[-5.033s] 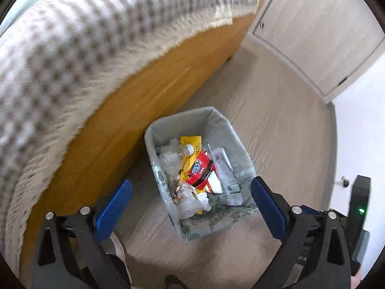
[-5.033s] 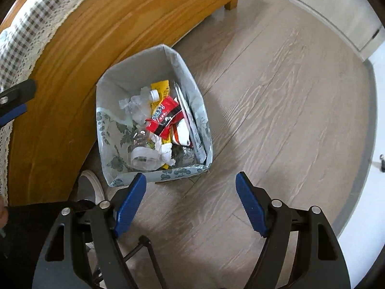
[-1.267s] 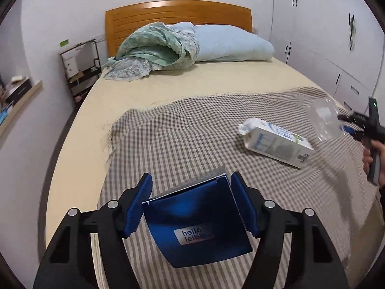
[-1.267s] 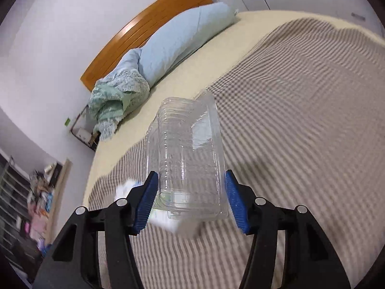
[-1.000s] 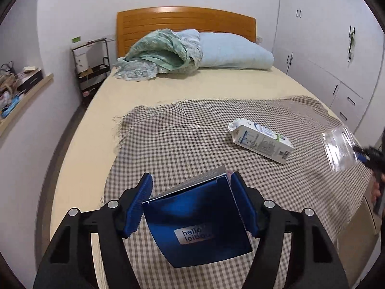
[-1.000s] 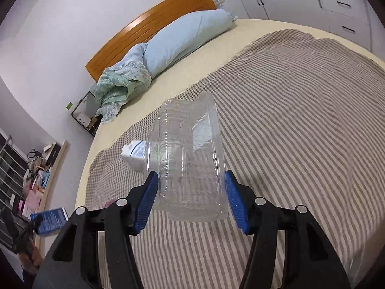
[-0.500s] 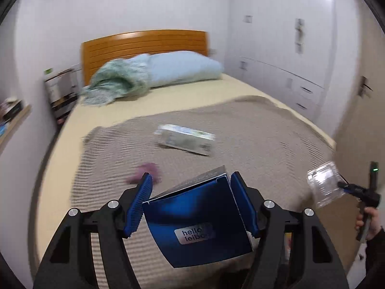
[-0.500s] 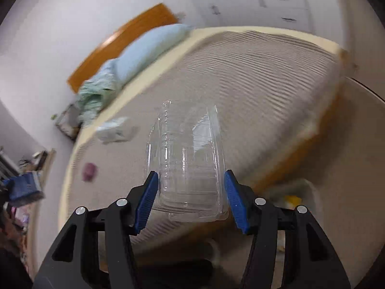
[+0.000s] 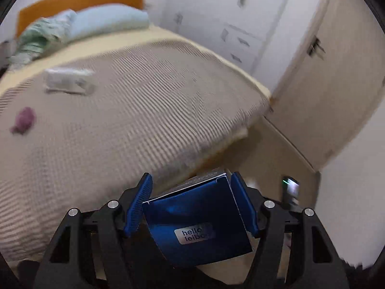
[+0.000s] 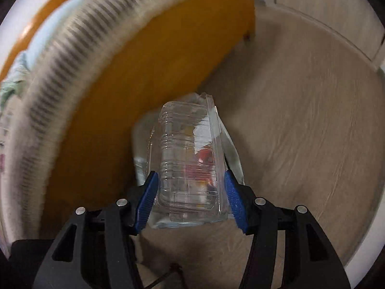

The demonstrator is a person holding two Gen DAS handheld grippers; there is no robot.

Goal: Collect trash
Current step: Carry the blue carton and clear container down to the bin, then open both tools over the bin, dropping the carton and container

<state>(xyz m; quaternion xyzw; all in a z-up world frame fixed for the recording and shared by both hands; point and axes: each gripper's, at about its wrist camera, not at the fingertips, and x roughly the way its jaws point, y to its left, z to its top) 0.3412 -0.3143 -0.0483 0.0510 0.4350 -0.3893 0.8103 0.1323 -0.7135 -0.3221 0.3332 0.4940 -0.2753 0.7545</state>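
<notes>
My left gripper [image 9: 191,207] is shut on a dark blue carton [image 9: 197,226] with a silver label, held over the foot edge of the bed. My right gripper [image 10: 190,195] is shut on a clear plastic clamshell box [image 10: 187,163] and holds it above the grey trash bin [image 10: 231,149] on the floor beside the bed; red and yellow trash shows through the box. A white milk carton [image 9: 67,82] and a small purple scrap [image 9: 22,120] lie on the checked blanket [image 9: 108,125].
The orange wooden footboard [image 10: 134,77] stands just left of the bin. Wood floor [image 10: 300,125] spreads to the right. White wardrobe doors [image 9: 228,24] and a beige door [image 9: 324,84] stand beyond the bed. Pillows [image 9: 105,22] lie at the headboard.
Both grippers swung from over the bed toward its foot. The right one dropped toward the floor, and the bin now shows behind the clamshell. Both holds are unchanged.
</notes>
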